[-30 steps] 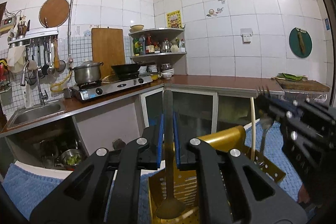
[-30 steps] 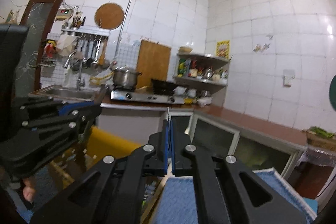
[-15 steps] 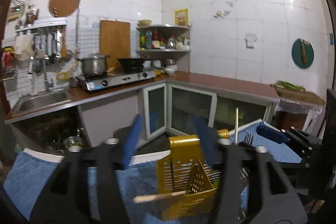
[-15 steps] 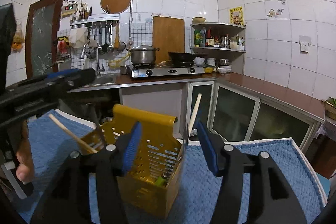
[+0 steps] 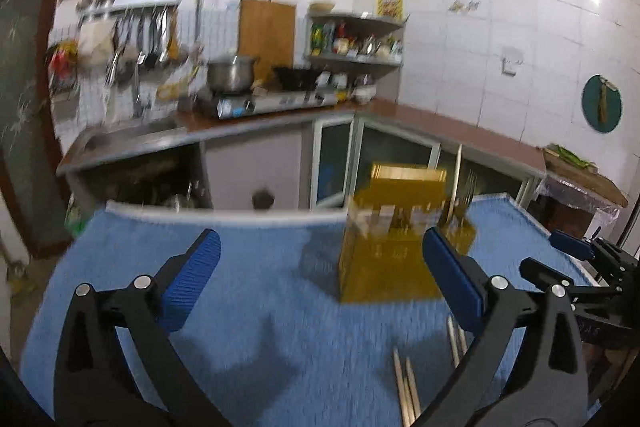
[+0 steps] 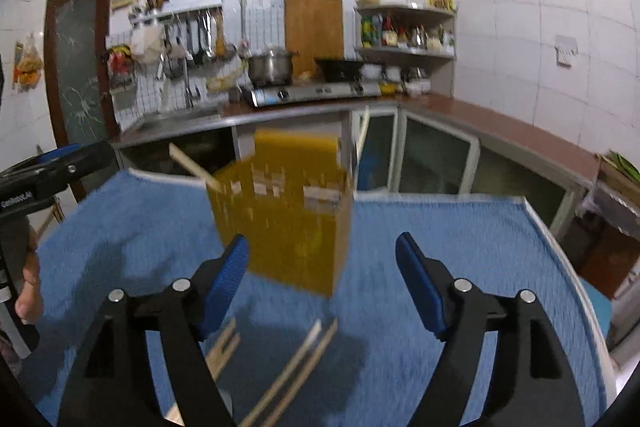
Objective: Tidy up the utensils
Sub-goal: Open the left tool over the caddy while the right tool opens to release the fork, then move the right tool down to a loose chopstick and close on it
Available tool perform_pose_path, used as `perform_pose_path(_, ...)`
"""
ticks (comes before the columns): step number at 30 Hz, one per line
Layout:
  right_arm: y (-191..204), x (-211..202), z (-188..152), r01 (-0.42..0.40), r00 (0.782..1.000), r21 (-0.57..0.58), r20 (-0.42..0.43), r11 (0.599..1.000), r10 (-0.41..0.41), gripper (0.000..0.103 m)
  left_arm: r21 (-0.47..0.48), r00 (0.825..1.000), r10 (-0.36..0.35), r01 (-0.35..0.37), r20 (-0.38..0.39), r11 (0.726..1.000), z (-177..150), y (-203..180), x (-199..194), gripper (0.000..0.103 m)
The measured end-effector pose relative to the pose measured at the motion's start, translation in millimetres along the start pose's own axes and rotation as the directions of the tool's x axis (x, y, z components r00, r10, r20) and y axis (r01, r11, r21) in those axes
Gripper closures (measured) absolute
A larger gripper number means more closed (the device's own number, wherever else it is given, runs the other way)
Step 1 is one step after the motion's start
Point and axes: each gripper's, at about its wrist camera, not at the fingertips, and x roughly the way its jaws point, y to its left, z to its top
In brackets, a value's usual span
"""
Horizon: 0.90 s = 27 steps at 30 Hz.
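Note:
A yellow slotted utensil caddy [image 5: 384, 259] [image 6: 288, 227] stands on the blue cloth [image 5: 248, 291] [image 6: 460, 251]. It holds a fork and an upright chopstick [image 5: 458, 183], and a wooden chopstick [image 6: 192, 167] leans out of its left side. More chopsticks [image 5: 404, 383] [image 6: 304, 367] lie flat on the cloth nearer to me. My left gripper [image 5: 320, 247] is back from the caddy, its jaws opening wide with nothing between them. My right gripper [image 6: 322, 243] also hangs short of the caddy, jaws opening and empty. Each gripper shows at the edge of the other's view, the right gripper [image 5: 556, 257] and the left gripper [image 6: 60, 163].
Behind the table runs an L-shaped kitchen counter [image 6: 500, 127] with a sink [image 6: 180, 119], a gas stove with a pot [image 6: 272, 67], and a corner shelf of bottles [image 6: 404, 35]. A person's hand [image 6: 28, 291] holds the left gripper. The cloth's far edge [image 5: 224, 213] marks the table's end.
Both grippers were shut on utensils above the caddy; they let go, opened wide and drew back. The caddy now stands farther off, with the utensils in it.

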Motion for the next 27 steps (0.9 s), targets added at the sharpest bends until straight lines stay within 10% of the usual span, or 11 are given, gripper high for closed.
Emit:
perform_pose_path(16,-18,33,-99,0.13,0.965,0.144,-0.245,0.981,-0.092,0.03,-0.02,0.961,0.047,-0.055,-0.274,0.998,-106,13,36,0.005)
perform_pose_path(27,4,79,-95,0.137,0.926,0.108,-0.367,0.985,-0.088,0.079,-0.014,0.944,0.058,-0.066,-0.324,0.998,-114,12,49,0.005)
